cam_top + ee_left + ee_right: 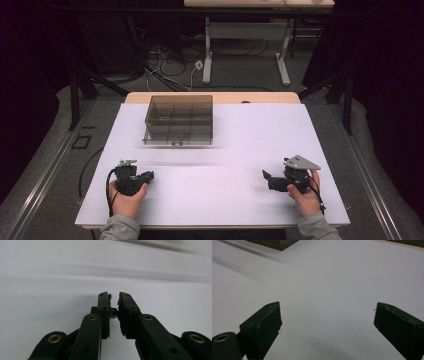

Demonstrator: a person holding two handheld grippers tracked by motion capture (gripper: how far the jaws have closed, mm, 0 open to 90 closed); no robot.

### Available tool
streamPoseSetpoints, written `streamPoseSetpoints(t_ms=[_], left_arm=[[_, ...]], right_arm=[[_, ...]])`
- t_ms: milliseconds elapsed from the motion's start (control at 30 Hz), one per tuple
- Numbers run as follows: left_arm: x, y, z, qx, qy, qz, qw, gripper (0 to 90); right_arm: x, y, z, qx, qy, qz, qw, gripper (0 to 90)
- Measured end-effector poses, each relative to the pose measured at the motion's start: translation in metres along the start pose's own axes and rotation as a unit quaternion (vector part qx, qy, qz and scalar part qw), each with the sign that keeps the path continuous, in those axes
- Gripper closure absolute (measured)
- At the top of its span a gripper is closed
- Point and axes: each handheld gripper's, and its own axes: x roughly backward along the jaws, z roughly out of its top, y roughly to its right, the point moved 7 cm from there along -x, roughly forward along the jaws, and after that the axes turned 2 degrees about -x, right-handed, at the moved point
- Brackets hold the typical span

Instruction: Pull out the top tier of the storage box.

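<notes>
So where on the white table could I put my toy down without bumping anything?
The big bare patch lies between the left hand-held gripper and the right hand-held gripper, in front of the clear smoky plastic compartment box. The white table is also bare right of that box. It is crowded only at the box and around the two hands.

- I read this as a lab or test room, set up for recording rather than living or office work.
- My table [260,145] has a plain white sheet over a wood top, with 1 clear compartment box [179,120] on it.
- Black curtains [385,75] and dark frame posts [75,95] close in both sides.
- Loose cables [165,70] and a white plug block lie on the grey floor beyond.
- A 2nd bench on white legs [207,50] stands farther back.
- Metal floor rails [45,170] run along either side of me.
</notes>
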Motion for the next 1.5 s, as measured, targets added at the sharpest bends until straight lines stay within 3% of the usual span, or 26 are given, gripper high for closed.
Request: streamPoseSetpoints(t_ms=[200, 267, 500, 733, 1100, 1500], left_arm=[[0.003, -0.002, 0.002, 0.001, 0.009, 0.002, 1.0, 80.0], [0.005, -0.002, 0.004, 0.003, 0.021, 0.001, 0.9998, 80.0], [0.009, -0.004, 0.008, -0.007, 0.041, 0.0, 0.9991, 80.0], [0.013, -0.005, 0.014, -0.02, 0.072, -0.01, 0.9972, 79.9], [0.02, -0.005, 0.019, -0.034, 0.101, -0.026, 0.9939, 80.0], [0.027, -0.005, 0.023, -0.039, 0.123, -0.027, 0.9913, 80.0]], right_arm=[[0.0, 0.0, 0.0, 0.001, 0.001, 0.002, 1.0, 6.9], [0.0, 0.0, 0.0, 0.0, 0.0, 0.001, 1.0, 6.9], [0.0, 0.0, 0.0, 0.003, 0.0, 0.001, 1.0, 6.9], [0.0, 0.0, 0.0, 0.005, 0.001, 0.001, 1.0, 6.9], [0.0, 0.0, 0.0, 0.005, -0.001, 0.001, 1.0, 6.9], [-0.001, 0.0, 0.0, 0.006, -0.001, 0.001, 1.0, 6.9]])
